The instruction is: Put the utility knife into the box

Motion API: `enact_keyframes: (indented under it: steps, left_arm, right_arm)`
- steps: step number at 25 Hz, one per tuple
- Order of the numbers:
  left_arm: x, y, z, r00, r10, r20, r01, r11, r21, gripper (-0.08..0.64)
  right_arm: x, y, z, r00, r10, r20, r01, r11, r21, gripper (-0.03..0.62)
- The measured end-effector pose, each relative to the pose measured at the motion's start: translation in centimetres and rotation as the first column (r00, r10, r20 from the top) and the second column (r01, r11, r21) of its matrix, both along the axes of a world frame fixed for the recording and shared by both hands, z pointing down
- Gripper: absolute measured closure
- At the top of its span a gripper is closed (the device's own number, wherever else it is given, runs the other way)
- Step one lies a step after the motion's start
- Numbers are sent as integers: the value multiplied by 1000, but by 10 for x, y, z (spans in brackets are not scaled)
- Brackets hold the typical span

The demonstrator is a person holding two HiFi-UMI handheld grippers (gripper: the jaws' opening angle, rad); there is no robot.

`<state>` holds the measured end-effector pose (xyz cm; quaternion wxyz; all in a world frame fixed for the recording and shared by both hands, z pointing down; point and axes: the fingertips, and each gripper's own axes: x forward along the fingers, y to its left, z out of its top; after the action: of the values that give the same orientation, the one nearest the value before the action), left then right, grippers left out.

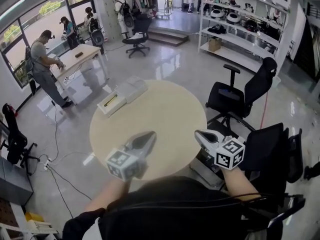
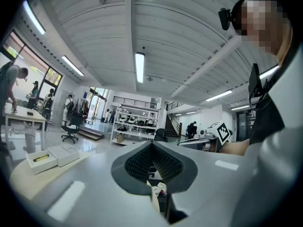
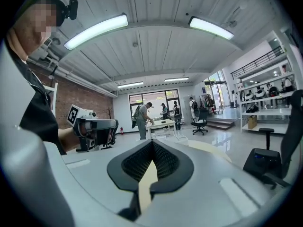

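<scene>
Table (image 1: 165,119), round and beige, left hand-held gripper (image 1: 149,135) and right hand-held gripper (image 1: 199,133) over its near edge, both with jaws closed together and holding nothing, yellow utility knife (image 1: 110,100) lying inside open white box (image 1: 129,91) at the table's far left rim, well apart from both

Round beige table (image 1: 165,109), bearing a white open box (image 1: 114,108) and a white lid (image 1: 132,88) touching it, both at the far rim, well ahead and left of the left gripper (image 1: 151,134).
</scene>
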<state>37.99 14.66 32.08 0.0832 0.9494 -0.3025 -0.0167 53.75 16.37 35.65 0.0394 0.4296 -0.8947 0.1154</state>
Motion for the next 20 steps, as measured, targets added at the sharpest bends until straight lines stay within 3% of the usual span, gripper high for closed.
enact_keyframes:
  steps: [20]
  left_arm:
    - [-25,-7,-10,998,-55,-5,55,998,37,560]
  right_arm:
    - [-15,-10,-17,999,-47,-26,48,998,39,580]
